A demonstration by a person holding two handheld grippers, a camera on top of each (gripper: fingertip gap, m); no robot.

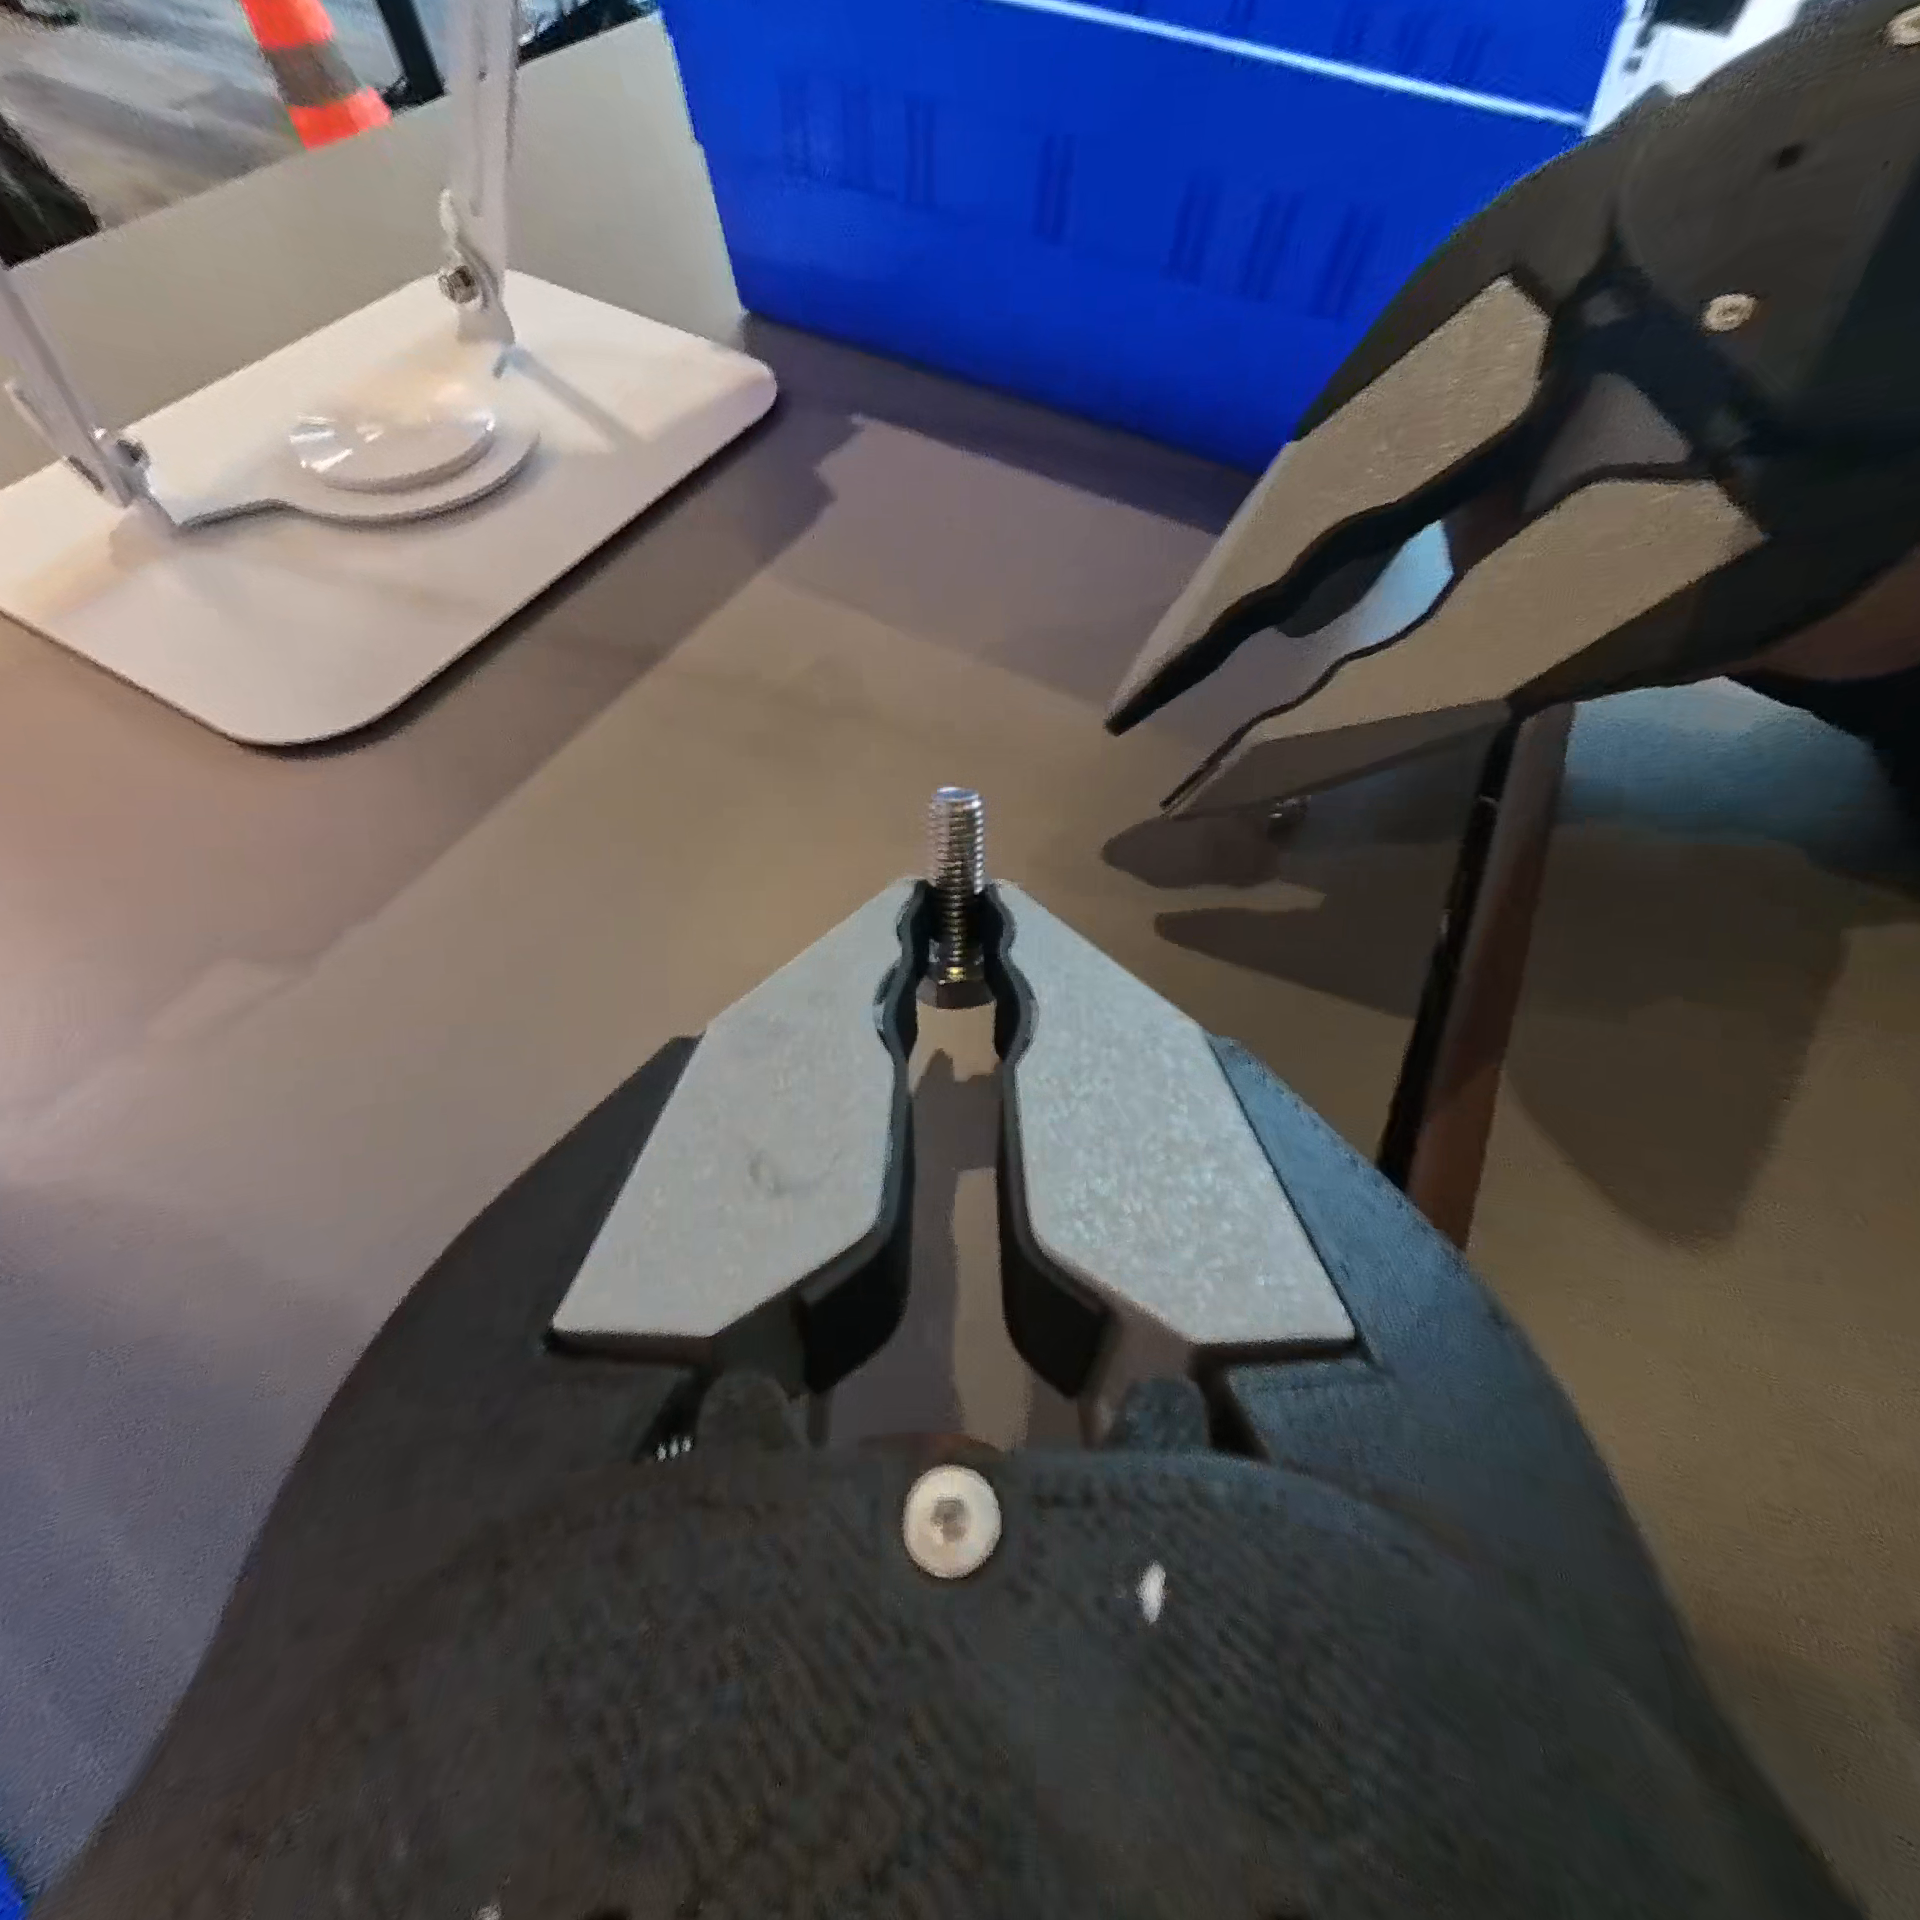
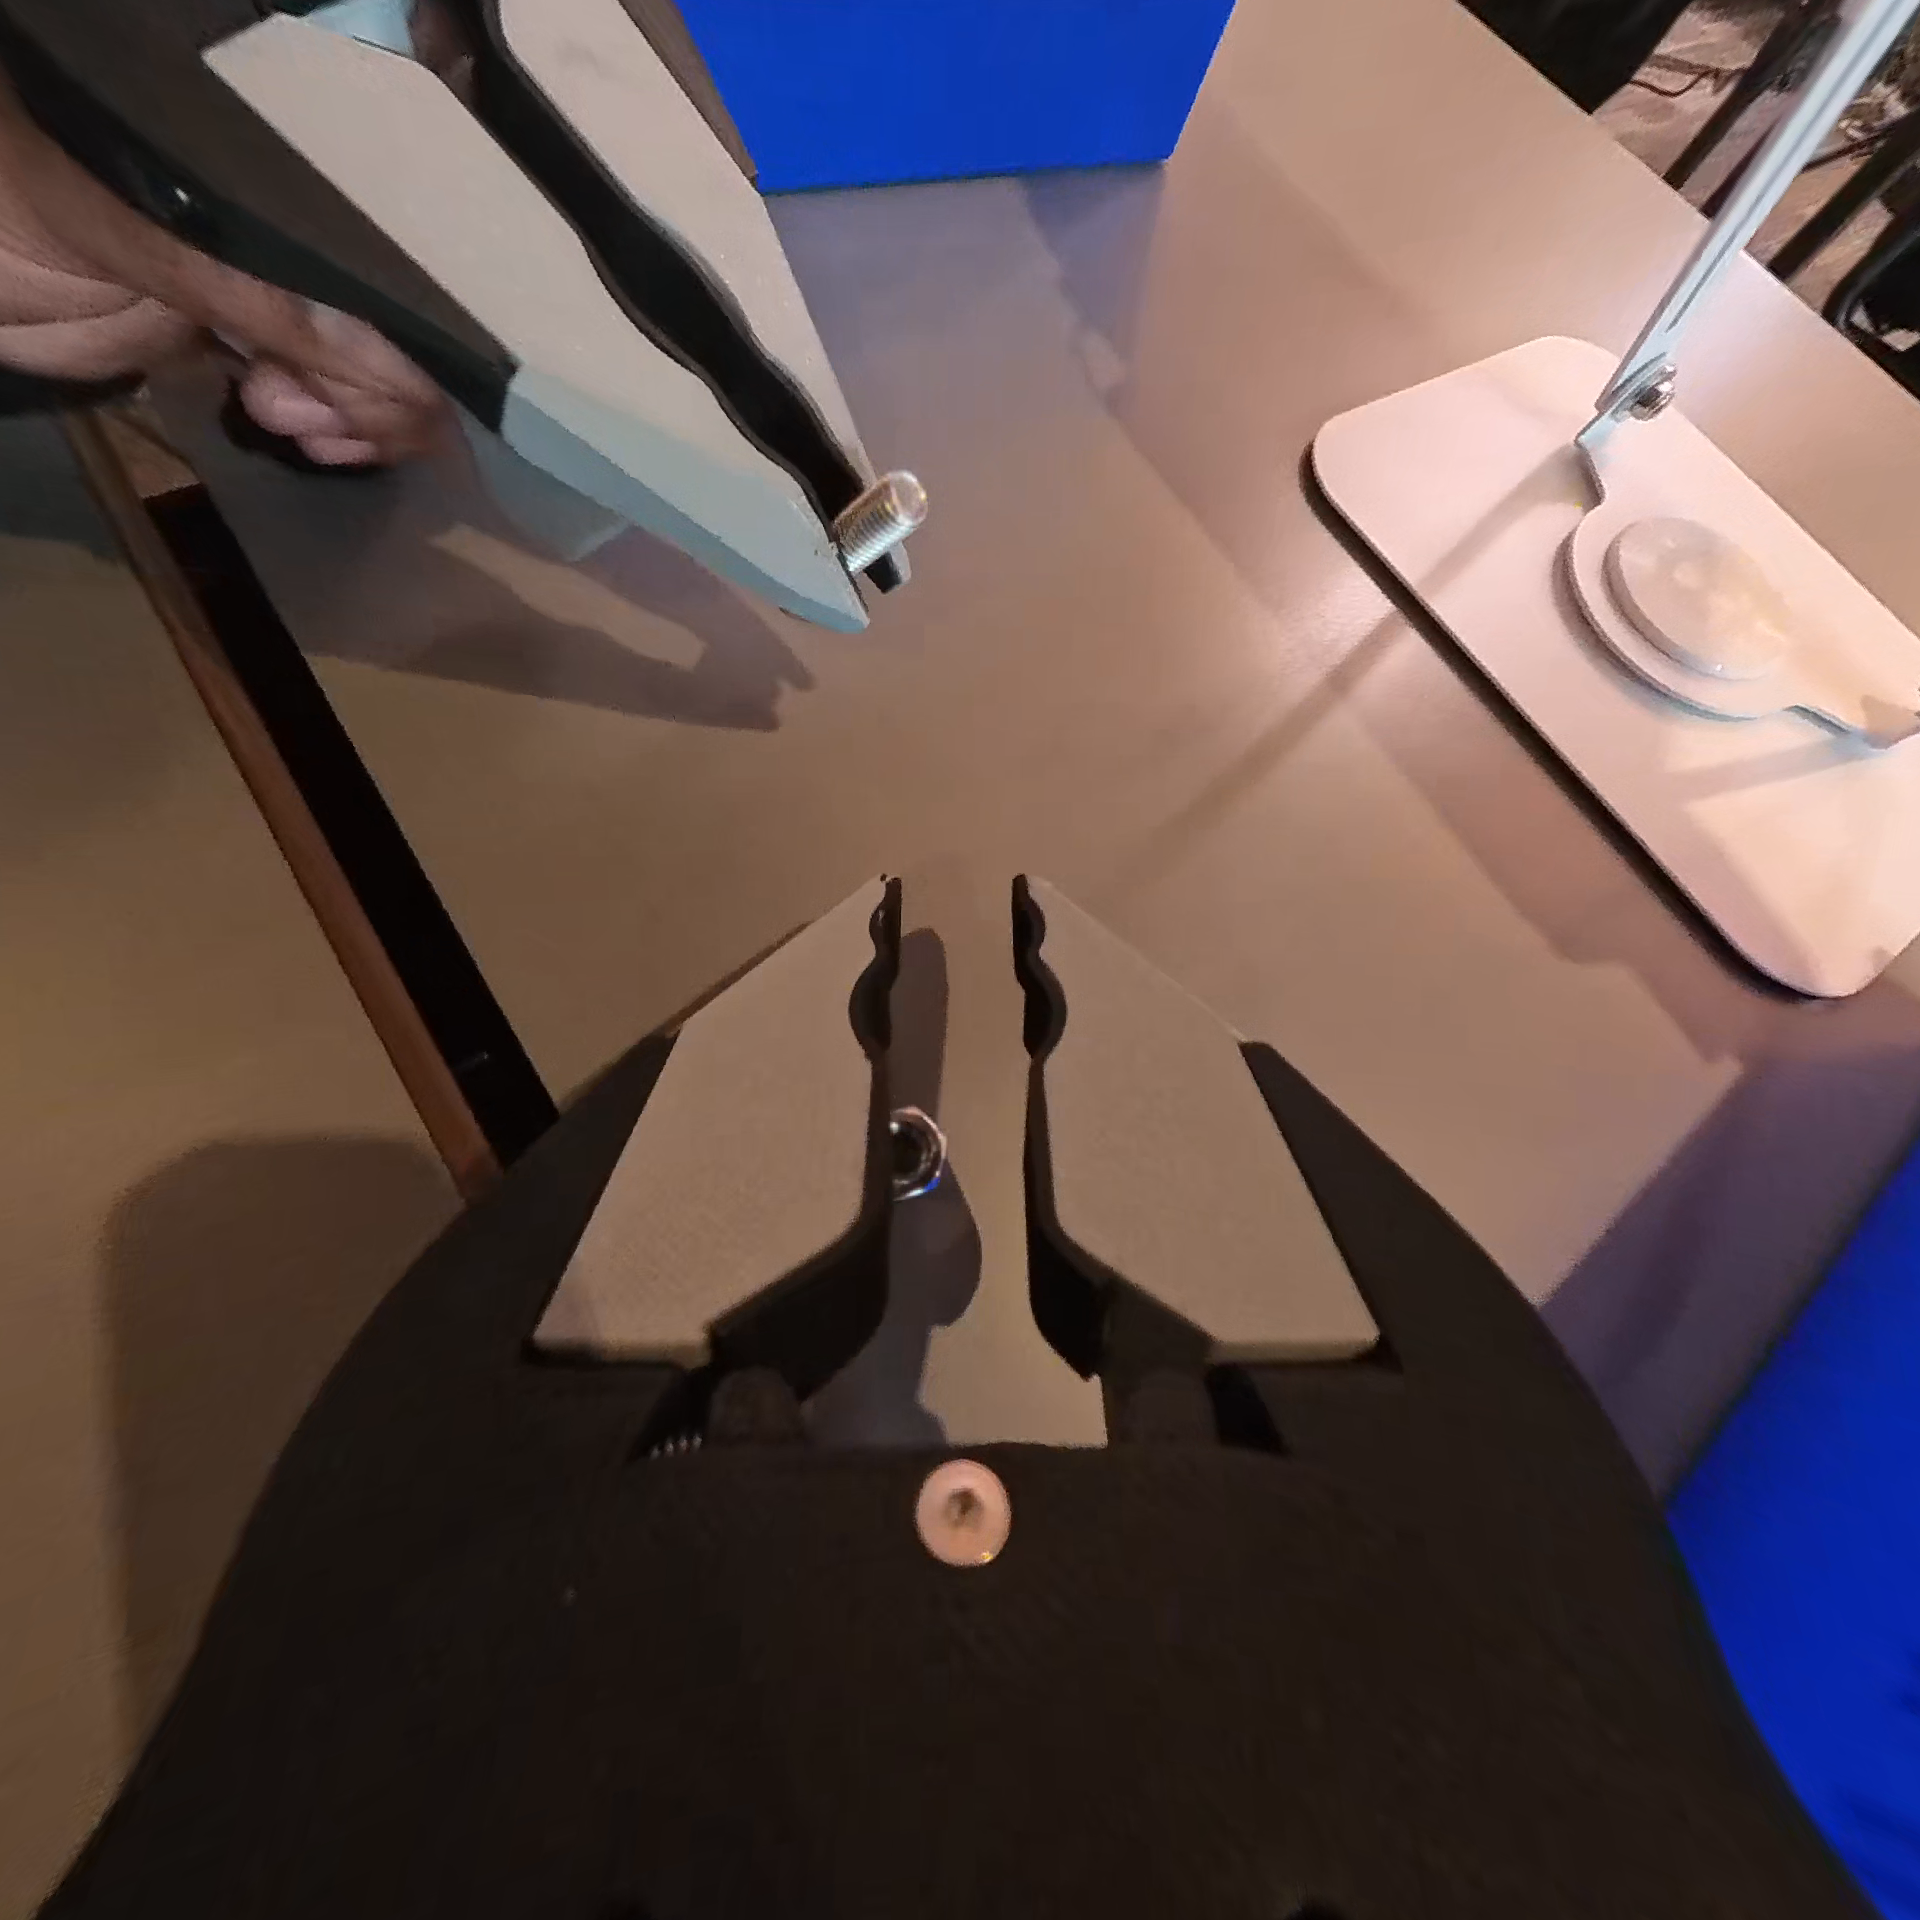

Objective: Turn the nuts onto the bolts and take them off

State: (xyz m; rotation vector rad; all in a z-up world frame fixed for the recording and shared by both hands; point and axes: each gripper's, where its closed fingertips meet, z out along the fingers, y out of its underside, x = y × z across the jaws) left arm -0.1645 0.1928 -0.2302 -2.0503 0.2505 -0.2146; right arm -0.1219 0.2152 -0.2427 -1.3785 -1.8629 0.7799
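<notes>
Clamping a threaded bolt (image 1: 957, 862) whose tip sticks out past its jaws, left gripper (image 1: 958, 914) over the grey tabletop (image 1: 623, 935), right gripper (image 2: 954, 883) jaws spread, small nut (image 2: 916, 1153) lying on the tabletop between them, white stand base (image 2: 1621, 665) at right.

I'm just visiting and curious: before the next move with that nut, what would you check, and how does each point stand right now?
1. Bolt held firm: ok, the left gripper is shut on it, threaded end sticking out past the tips.
2. Threaded end free of any nut: ok.
3. Nut found: ok, it lies on the table, seen between the right gripper's fingers.
4. Right gripper ready to grab: ok, open and empty.
5. Nut lying flat for a clean pinch: cannot tell, a finger half hides it.
6. Space between the two grippers: ok, they are apart.
</notes>
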